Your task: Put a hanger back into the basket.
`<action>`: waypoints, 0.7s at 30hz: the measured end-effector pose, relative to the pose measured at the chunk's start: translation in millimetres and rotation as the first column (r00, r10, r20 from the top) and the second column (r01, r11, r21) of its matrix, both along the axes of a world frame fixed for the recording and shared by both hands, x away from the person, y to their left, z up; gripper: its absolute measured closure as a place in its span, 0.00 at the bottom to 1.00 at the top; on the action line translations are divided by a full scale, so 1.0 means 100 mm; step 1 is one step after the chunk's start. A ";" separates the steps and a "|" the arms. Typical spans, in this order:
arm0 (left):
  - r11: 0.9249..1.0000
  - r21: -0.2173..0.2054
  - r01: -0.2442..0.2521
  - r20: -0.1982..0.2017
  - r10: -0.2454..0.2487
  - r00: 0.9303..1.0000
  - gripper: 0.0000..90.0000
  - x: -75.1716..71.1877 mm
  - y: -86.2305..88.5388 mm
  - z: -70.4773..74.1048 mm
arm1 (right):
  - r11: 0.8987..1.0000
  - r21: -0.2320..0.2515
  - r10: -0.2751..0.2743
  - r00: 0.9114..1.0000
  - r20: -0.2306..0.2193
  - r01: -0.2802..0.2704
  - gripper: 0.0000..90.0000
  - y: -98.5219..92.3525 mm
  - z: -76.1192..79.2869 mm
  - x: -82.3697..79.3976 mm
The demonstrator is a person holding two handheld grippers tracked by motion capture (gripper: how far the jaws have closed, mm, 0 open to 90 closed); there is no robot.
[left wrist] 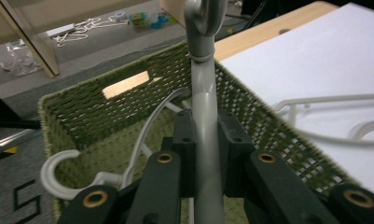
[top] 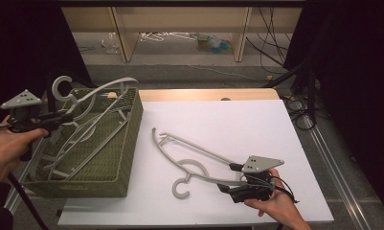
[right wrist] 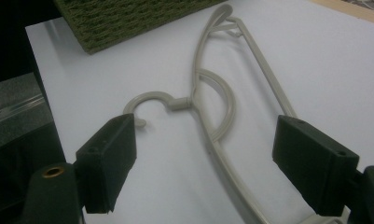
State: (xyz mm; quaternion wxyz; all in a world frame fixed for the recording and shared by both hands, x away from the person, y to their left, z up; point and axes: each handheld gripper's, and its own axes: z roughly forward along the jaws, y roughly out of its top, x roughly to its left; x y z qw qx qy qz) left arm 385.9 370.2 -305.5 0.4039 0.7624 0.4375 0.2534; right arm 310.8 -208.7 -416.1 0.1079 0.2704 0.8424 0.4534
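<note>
Left hand-held gripper (top: 65,116) at nine o'clock, pinching a grey hanger (top: 96,93) above the green basket (top: 127,143) rim, right hand-held gripper (top: 233,178) at five o'clock, jaws spread astride a second hanger (top: 189,148) lying flat, open white counter (top: 256,124) toward two o'clock.

One grey hanger (top: 91,103) tilts over the green basket (top: 127,148); another grey hanger (top: 194,160) lies flat.

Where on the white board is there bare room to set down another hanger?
The board is bare along its far edge and right side, beyond the lying hanger. The near middle is crowded by that hanger and the right gripper; the basket takes the left.
</note>
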 end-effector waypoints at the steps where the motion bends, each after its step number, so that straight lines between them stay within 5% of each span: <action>1: 1.000 0.002 -0.003 -0.006 0.003 1.000 0.88 0.01 0.01 -0.01 | 1.000 0.001 0.001 1.000 -0.002 -0.001 0.25 0.00 0.00 0.00; 6: 0.999 0.039 0.006 -0.026 -0.005 1.000 0.88 0.05 0.06 -0.04 | 1.000 0.000 0.001 1.000 -0.001 -0.001 0.25 0.00 -0.01 0.00; 7: 0.997 0.074 0.030 -0.036 -0.027 0.999 0.88 0.06 0.10 -0.05 | 1.000 0.001 0.001 1.000 -0.002 -0.001 0.25 0.00 -0.01 0.00; 9: 0.998 0.062 0.023 -0.035 -0.021 0.999 0.88 0.08 0.10 -0.08 | 1.000 0.000 0.004 1.000 -0.005 -0.004 0.25 0.00 -0.01 0.00; 14: 0.989 0.138 0.052 -0.082 -0.041 0.996 0.88 0.12 0.12 -0.11 | 1.000 0.000 0.003 1.000 -0.002 -0.003 0.26 0.00 -0.01 0.00; 15: 0.995 0.096 0.023 -0.069 -0.016 0.998 0.88 0.13 0.09 -0.14 | 1.000 0.001 0.003 1.000 -0.002 -0.003 0.26 0.00 -0.01 0.00; 16: 0.990 0.131 0.043 -0.082 -0.033 0.996 0.88 0.15 0.10 -0.13 | 1.000 0.001 0.003 1.000 -0.002 -0.003 0.26 0.00 -0.01 0.00; 17: 0.994 0.110 0.025 -0.072 -0.018 0.997 0.88 0.16 0.08 -0.15 | 1.000 -0.001 0.003 1.000 -0.001 -0.003 0.26 0.00 -0.01 0.00; 19: 0.983 0.172 0.062 -0.097 -0.045 0.994 0.88 0.20 0.09 -0.13 | 1.000 -0.001 0.002 1.000 -0.002 -0.002 0.26 0.00 -0.01 0.00; 21: 0.987 0.155 0.046 -0.089 -0.032 0.995 0.88 0.24 0.07 -0.16 | 1.000 -0.001 0.001 1.000 -0.004 -0.001 0.26 0.00 -0.01 0.00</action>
